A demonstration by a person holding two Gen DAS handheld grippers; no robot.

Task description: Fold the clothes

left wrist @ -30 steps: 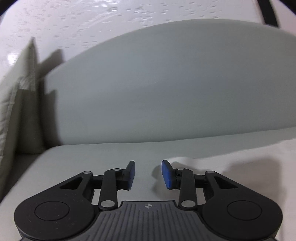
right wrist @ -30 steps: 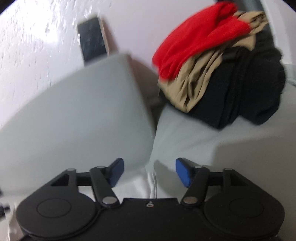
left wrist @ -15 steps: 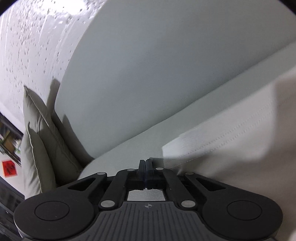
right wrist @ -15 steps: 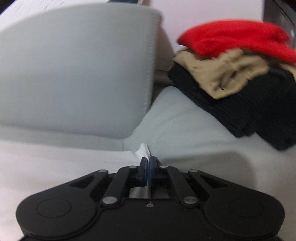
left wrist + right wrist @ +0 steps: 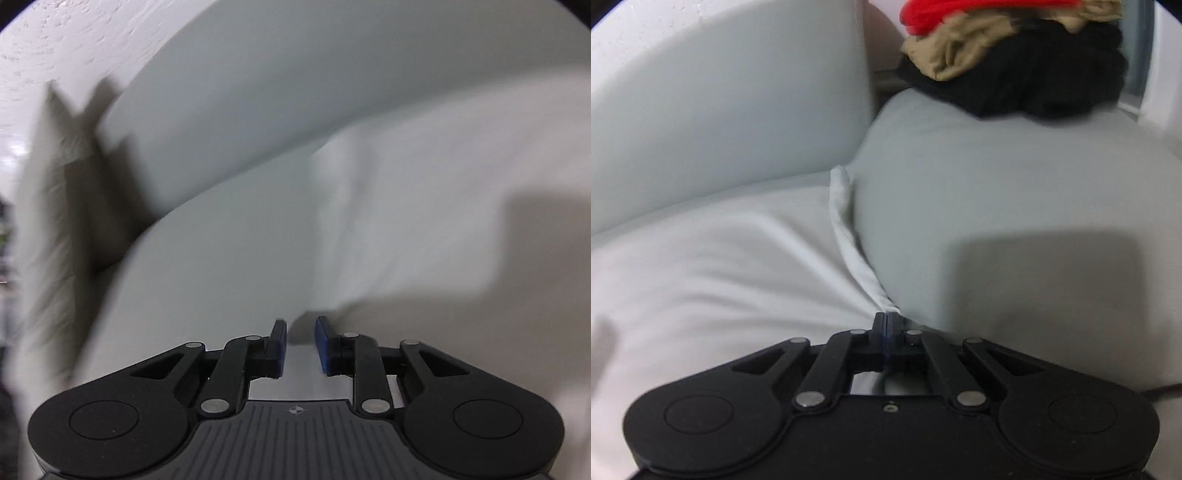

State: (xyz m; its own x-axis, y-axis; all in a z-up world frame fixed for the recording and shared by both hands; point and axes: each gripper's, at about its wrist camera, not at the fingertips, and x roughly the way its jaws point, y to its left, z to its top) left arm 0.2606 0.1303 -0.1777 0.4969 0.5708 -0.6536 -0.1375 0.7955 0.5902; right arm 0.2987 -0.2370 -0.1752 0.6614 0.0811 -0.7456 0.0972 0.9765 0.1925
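- Folding has barely begun, as I judge it: the sofa (image 5: 1015, 192) carries one white garment (image 5: 713, 266) spread over the seat cushion, wrinkled and with no finished fold that I can see.
- The garment lies in front of the backrest (image 5: 720, 103), reaching from the left of my right camera's view to the seam between the cushions; in my left camera's view it (image 5: 424, 192) fills the right side, blurred, its near part raised off the seat.
- A pile of clothes (image 5: 1027, 62), red on tan on black, sits well apart at the far end of the sofa, none of it folded that I can tell. That is most of what is left.
- A cushion (image 5: 48, 192) leans at the left end of the backrest, too blurred to say more.
- My right gripper (image 5: 886, 323) is pressed together on the garment's edge, which runs taut from the jaws up along the cushion seam.
- My left gripper (image 5: 299, 332) is opening, a narrow gap between the blue pads (image 5: 323, 343). The garment's corner hangs just beyond the tips, and I cannot see cloth between them.
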